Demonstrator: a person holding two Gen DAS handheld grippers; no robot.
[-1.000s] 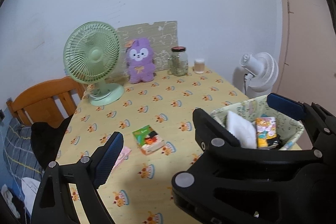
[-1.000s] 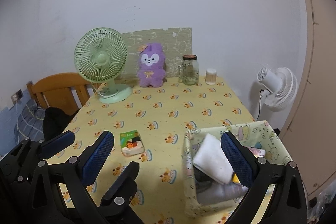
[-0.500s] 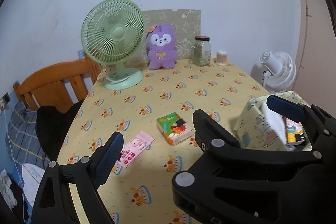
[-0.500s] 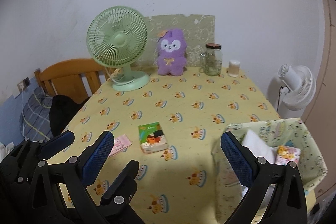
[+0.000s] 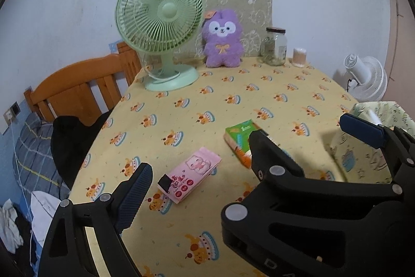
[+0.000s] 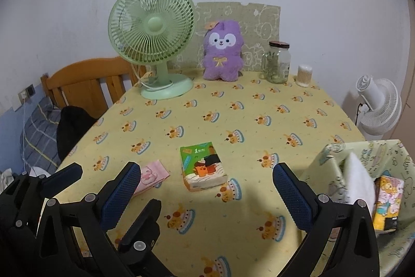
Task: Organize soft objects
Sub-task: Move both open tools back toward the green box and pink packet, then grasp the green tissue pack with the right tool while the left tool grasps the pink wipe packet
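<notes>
Right wrist view: the green tissue pack lies flat on the yellow tablecloth, ahead of the right gripper and between its spread jaws, untouched. A numeral "1" is legible on its green top; the remaining print is too small to read. The pink tissue pack lies just to the left of the green one, apart from it, partly behind the right gripper's left finger. In the left wrist view the pink tissue pack shows a cartoon pig and red characters that cannot be read. The left gripper hovers over the cloth with jaws spread wide, holding nothing; part of the right gripper's frame crosses this view in front of the green tissue pack.

The fabric basket stands at the right edge of the table. It contains a white folded item standing upright and a yellow cartoon-printed pack beside it.

At the far edge stand a green desk fan, a purple plush toy, a glass jar with a dark lid and greenish contents, and a small cotton-swab holder.
</notes>
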